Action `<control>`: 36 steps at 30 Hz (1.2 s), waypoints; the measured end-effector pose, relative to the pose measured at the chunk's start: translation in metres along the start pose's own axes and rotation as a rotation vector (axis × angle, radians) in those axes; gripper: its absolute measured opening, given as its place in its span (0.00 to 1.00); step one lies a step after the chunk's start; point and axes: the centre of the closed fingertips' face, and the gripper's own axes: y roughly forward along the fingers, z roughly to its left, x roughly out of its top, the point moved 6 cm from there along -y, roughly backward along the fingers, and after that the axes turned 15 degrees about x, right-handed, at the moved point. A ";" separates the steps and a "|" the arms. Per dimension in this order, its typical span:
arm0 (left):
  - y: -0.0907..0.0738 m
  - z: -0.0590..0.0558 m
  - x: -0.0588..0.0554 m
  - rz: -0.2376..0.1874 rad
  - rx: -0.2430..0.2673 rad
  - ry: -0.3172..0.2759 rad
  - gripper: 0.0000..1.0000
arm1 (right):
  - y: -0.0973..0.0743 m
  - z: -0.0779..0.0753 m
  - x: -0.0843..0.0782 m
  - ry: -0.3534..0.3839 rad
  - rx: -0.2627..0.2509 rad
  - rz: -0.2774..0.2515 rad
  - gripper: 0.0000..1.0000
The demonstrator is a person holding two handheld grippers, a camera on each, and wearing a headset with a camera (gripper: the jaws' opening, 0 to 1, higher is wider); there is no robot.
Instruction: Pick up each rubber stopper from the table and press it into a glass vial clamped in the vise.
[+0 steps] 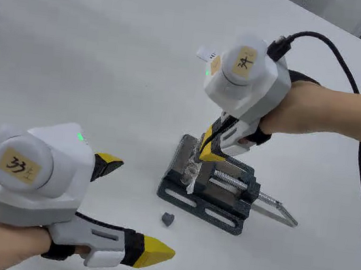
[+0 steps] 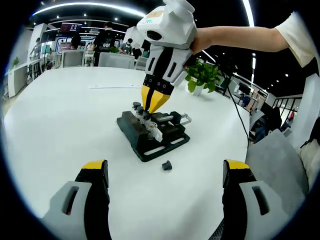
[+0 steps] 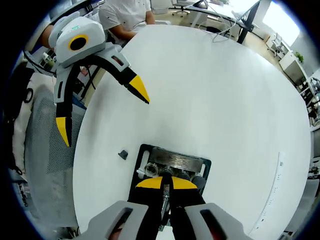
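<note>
Loose rubber stopper (image 1: pixel 167 220) lies on the table just in front of the vise (image 1: pixel 224 209), not touching it. Glass vials (image 3: pixel 145 170) stand in a row clamped in the vise. Some look dark-capped, count unclear. Right gripper (image 1: pixel 208 153) points down onto the row w/ jaws together; can't tell if a stopper is betw or under the tips. Left gripper (image 1: pixel 146 207) is low and near the loose stopper, jaws wide apart, holding nothing.

Step is prob seating a stopper. Push straight down along the vial axis w/ no side load, since glass may crack or tilt. The left should then take the loose one by its sides.

White table (image 1: pixel 99 46) is smooth and matte. Bkgd is an open office w/ a potted plant (image 2: pixel 202 75), desks, ppl far off.
</note>
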 end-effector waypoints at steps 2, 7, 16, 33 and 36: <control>0.000 0.001 -0.001 0.000 0.002 -0.006 0.94 | 0.000 0.000 0.002 0.009 0.014 0.008 0.00; 0.001 0.002 -0.002 0.002 0.004 -0.017 0.94 | 0.001 0.002 0.002 0.027 0.014 0.007 0.00; 0.005 0.006 0.000 -0.006 0.004 -0.025 0.94 | 0.001 0.001 0.004 0.068 0.019 0.024 0.00; 0.008 0.005 0.000 -0.014 0.014 -0.040 0.94 | 0.003 0.000 0.005 0.120 0.016 0.039 0.00; 0.008 0.004 0.000 -0.011 0.015 -0.041 0.94 | 0.002 -0.002 0.005 0.152 0.027 0.028 0.00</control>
